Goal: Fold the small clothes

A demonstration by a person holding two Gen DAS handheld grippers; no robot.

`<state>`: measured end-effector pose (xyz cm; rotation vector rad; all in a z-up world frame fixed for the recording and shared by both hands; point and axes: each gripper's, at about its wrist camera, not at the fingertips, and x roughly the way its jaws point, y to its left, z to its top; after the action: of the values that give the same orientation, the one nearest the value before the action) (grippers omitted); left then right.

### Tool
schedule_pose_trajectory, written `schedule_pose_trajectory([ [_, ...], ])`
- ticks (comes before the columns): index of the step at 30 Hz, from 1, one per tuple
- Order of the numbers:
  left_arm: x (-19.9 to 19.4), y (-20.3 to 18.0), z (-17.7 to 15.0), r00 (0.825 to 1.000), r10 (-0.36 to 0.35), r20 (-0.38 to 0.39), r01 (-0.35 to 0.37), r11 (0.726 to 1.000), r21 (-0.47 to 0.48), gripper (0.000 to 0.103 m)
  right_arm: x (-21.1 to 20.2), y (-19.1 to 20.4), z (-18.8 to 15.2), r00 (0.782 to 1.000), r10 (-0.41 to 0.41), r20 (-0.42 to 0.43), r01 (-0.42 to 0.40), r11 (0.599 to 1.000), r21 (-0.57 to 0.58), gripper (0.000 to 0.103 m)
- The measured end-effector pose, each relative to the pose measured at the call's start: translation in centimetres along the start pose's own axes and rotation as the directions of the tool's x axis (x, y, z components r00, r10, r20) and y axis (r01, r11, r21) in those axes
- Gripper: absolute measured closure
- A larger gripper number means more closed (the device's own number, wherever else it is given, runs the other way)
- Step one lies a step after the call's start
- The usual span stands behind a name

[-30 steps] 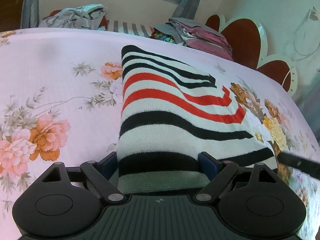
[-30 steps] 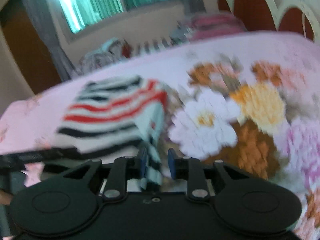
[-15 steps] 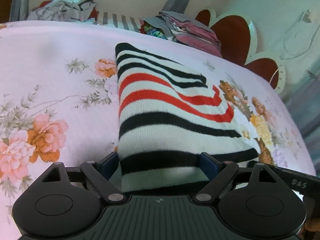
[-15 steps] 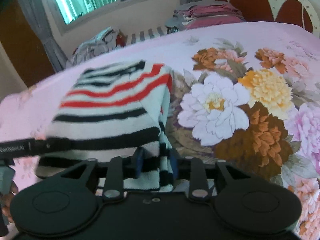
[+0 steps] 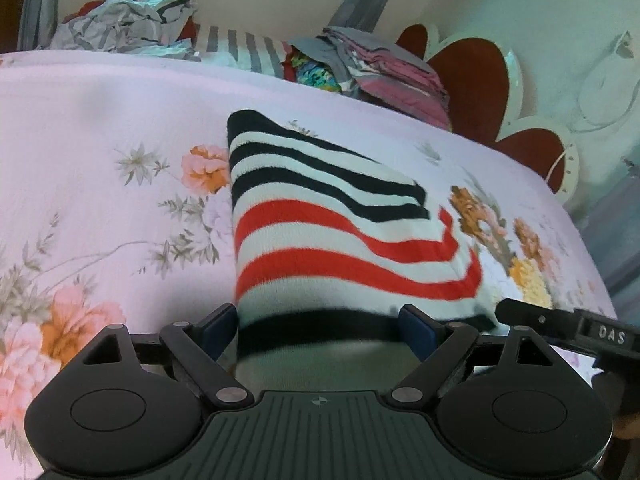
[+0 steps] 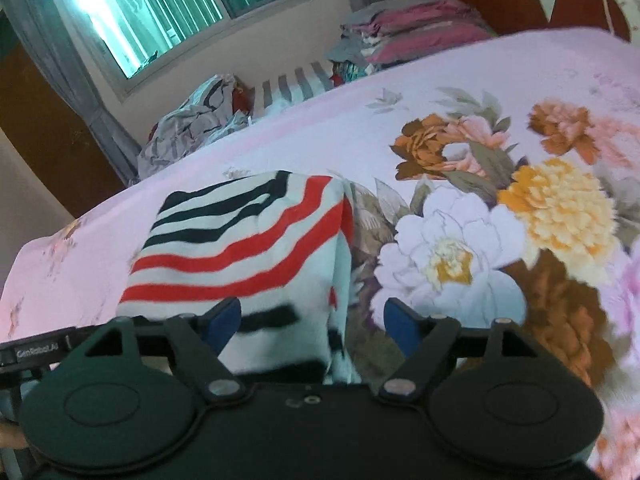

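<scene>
Left wrist view: the left gripper has its jaws spread wide, one blue pad on each side of the near hem of the striped knit garment, neither pinching it. The garment lies on the floral bedsheet, running from the jaws toward 12 o'clock, with an upper layer folded across its far part. At 3 o'clock the black bar of the other tool enters the frame.

Right wrist view: the right gripper likewise has its jaws apart; the garment's right edge sits between the pads, which do not grip it. Crumpled laundry lies at 11 o'clock and a stack of folded clothes at 1 o'clock, both beyond the bed's far edge.

Judgement: one fold appears laid and released. The next move calls for closing on the near hem at both corners and carrying it toward 12 o'clock.

The near hem is hidden beneath both gripper bodies. Blur softens the lower stripes, so the layer count there is probably two, unconfirmed.
</scene>
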<state>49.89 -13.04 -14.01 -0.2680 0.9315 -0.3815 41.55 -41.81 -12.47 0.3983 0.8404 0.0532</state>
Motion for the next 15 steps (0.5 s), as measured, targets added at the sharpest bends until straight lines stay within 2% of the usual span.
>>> schedule_pose_trajectory([
  [5, 1.9, -0.1, 0.5, 1.000, 0.006, -0.022, -0.006, 1.000, -0.007, 0.016, 3.3, -1.9, 1.1, 0.995, 0.084, -0.058, -0.080, 0.995, 0.062, 0.025],
  [12, 3.9, 0.4, 0.8, 0.998, -0.033, -0.047, 0.031, 0.998, -0.048, 0.013, 5.6, -2.5, 1.5, 0.981, 0.172, -0.088, -0.168, 0.984, 0.054, 0.024],
  [14, 4.2, 0.2, 0.9, 0.998, -0.035, -0.052, 0.032, 0.998, -0.046, 0.013, 5.9, -2.4, 1.4, 0.977, 0.195, -0.090, -0.190, 0.980, 0.057, 0.036],
  [15, 4.2, 0.1, 0.9, 0.998, -0.032, -0.057, 0.029, 0.999, -0.043, 0.013, 6.0, -2.4, 1.4, 0.970, 0.217, -0.106, -0.211, 0.975, 0.072, 0.049],
])
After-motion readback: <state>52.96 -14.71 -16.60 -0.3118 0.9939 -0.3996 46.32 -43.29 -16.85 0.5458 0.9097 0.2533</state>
